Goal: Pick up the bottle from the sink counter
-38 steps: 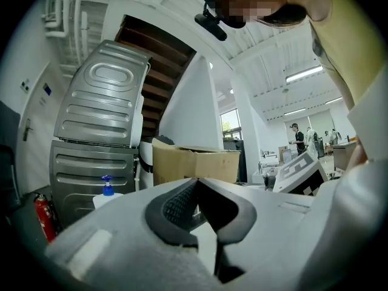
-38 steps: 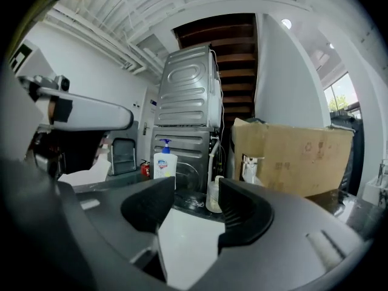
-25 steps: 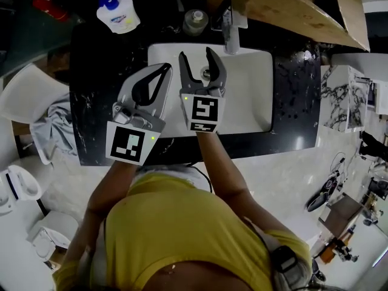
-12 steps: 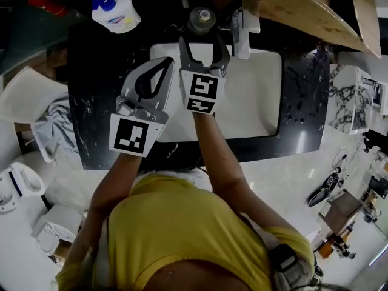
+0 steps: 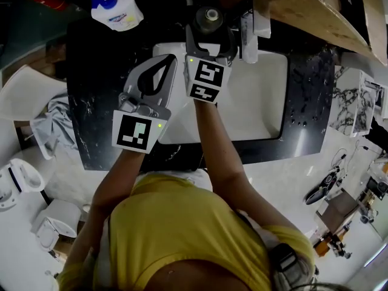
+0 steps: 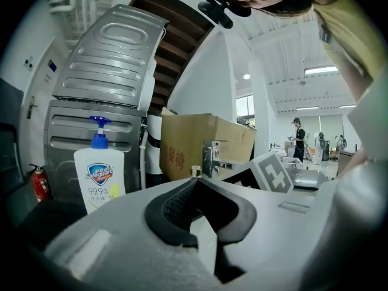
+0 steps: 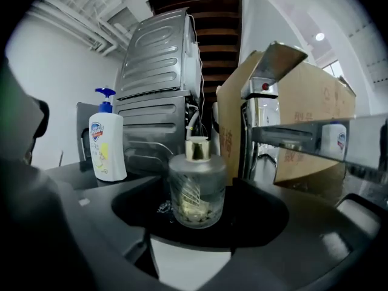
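Observation:
A short round glass bottle with a gold cap stands upright on the black counter behind the basin, just left of the faucet. In the right gripper view the bottle sits between the two jaws. My right gripper is opening, its jaws spread to either side of the bottle without pressing on it. My left gripper hovers over the basin's left edge, shut with nothing in it; its closed tips point toward the back wall.
A white soap pump bottle stands at the counter's back left. The white basin is set in the black counter. A cardboard box overhangs the back right. A grey cloth hangs at the left.
My right gripper moved forward from over the basin to the glass bottle, and its jaws spread wider around it. The left gripper stayed shut, almost in place.

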The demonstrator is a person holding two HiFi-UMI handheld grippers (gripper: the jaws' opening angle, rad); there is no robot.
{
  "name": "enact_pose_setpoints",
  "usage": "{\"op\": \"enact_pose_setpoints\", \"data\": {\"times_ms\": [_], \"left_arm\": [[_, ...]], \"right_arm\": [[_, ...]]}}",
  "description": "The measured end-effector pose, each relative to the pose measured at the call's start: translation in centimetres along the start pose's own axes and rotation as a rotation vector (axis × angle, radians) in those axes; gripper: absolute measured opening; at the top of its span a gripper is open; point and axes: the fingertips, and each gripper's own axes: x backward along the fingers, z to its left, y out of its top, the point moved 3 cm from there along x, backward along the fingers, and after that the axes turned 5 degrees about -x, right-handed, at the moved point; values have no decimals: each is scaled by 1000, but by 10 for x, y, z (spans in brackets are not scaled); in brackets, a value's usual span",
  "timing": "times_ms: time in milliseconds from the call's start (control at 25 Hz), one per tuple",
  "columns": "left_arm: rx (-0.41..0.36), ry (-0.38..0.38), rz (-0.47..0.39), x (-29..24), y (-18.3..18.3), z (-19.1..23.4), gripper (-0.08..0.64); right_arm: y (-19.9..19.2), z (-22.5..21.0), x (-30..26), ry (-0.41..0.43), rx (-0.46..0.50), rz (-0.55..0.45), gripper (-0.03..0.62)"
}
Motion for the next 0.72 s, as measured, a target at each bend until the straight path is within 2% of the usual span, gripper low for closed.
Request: {"op": "enact_pose_setpoints", "data": {"times_ms": [320,480,720], "left_arm": [[5,8,25,0,-8,5,6],[0,15,31,3,-8,9,5],[-13,18,28,10,-5,9,6]], "right_arm": [[3,-3,-13,-25,0,-10,342],[3,-2,-18,-22,5,-3,310],[4,-4,-15,-35,9,-6,314]]}}
